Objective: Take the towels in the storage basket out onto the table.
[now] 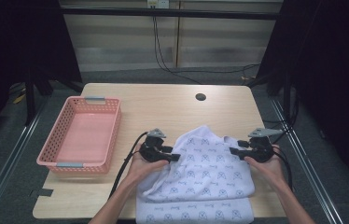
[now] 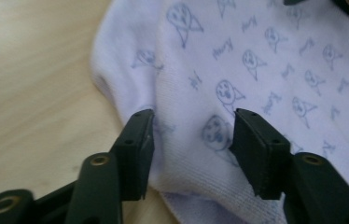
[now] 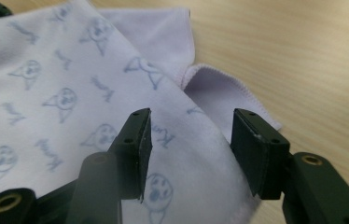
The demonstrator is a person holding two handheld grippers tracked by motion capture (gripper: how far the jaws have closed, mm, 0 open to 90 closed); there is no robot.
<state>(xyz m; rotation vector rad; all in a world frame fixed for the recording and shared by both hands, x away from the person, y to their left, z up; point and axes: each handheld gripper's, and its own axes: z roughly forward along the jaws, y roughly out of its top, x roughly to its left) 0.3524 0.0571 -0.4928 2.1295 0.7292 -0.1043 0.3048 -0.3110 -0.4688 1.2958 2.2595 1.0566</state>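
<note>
Both grippers open at the side edges of a printed cloth, set to fold it.

A pink basket sits empty near the table's left edge, likely waiting for the cloth. The left gripper, jaws apart and gripping nothing, straddles the left border of the white cloth, which lies crumpled at the table's front edge (its lower hem overhangs). The right gripper, equally open and empty, brackets the right border, so both sides can be pinched together.
</note>
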